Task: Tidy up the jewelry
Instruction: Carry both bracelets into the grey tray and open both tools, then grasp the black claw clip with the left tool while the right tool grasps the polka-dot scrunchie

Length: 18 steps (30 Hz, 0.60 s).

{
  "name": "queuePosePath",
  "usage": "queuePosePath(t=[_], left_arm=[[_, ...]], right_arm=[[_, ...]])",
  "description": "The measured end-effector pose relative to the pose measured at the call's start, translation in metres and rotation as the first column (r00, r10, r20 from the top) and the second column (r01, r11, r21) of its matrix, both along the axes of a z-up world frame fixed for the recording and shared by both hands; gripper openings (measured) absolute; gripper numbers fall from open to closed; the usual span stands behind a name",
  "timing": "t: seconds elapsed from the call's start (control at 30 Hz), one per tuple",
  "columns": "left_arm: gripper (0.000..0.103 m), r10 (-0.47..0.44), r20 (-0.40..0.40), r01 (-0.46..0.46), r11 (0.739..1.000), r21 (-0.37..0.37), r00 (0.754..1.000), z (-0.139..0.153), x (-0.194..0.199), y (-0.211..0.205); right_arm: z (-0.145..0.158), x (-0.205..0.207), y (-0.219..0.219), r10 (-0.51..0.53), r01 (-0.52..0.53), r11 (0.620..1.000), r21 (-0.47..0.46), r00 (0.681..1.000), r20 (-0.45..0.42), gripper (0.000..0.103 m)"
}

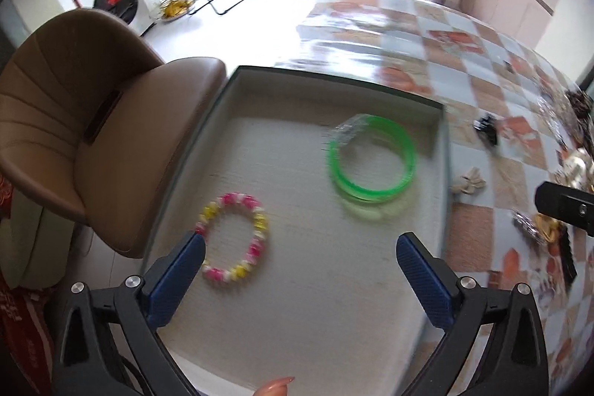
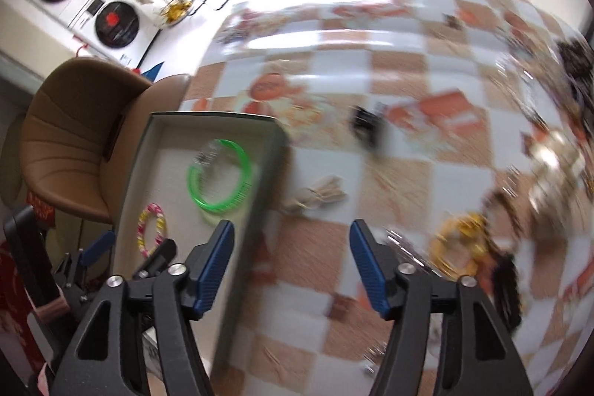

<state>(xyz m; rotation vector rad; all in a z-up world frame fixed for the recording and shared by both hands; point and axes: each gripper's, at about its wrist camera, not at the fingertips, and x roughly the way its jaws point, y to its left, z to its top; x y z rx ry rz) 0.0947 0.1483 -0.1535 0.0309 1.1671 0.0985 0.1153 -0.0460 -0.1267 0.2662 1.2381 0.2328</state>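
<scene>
A shallow grey-lined box (image 1: 443,173) (image 2: 267,166) lies at the table's left edge. Inside it rest a green bangle (image 1: 371,160) (image 2: 221,175) with a clear tag, and a pink-and-yellow bead bracelet (image 1: 235,238) (image 2: 151,229). My left gripper (image 1: 300,251) hangs above the box floor, jaws wide open, nothing between them; the bead bracelet lies just by its left finger. My right gripper (image 2: 293,244) is open over the box's right wall and the tablecloth, holding nothing. A yellow-gold piece (image 2: 460,240) (image 1: 545,227) lies to its right.
On the checked tablecloth (image 2: 389,69) lie a cream cloth piece (image 2: 319,197) (image 1: 469,182), a small black item (image 2: 365,125) (image 1: 486,128), and a jumble of jewelry (image 2: 549,154) at the right. A brown chair (image 1: 92,136) stands left of the table.
</scene>
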Motion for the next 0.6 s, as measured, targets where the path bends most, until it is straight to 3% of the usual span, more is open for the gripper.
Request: queuePosePath(t=[0.1,0.53,0.6], left_arm=[[0.103,-0.034,-0.011,0.034,0.999,-0.009,0.999,0.005,-0.002,-0.019],[0.103,-0.157,-0.053,0.153,0.985,-0.075,0.986,0.009,0.001,-0.102],[0.103,-0.175,-0.051,0.171,0.982,-0.076,0.983,0.010,0.003,-0.115]], right_arm=[[-0.002,-0.012,-0.031,-0.062,0.062,0.998,0.011,0.998,-0.020,0.082],[-0.006,-0.050,-0.142,-0.254,0.254,0.967,0.009,0.966,-0.041,0.086],[-0.007,-0.052,-0.155,-0.276,0.276,0.961,0.008,0.960,-0.042,0.100]])
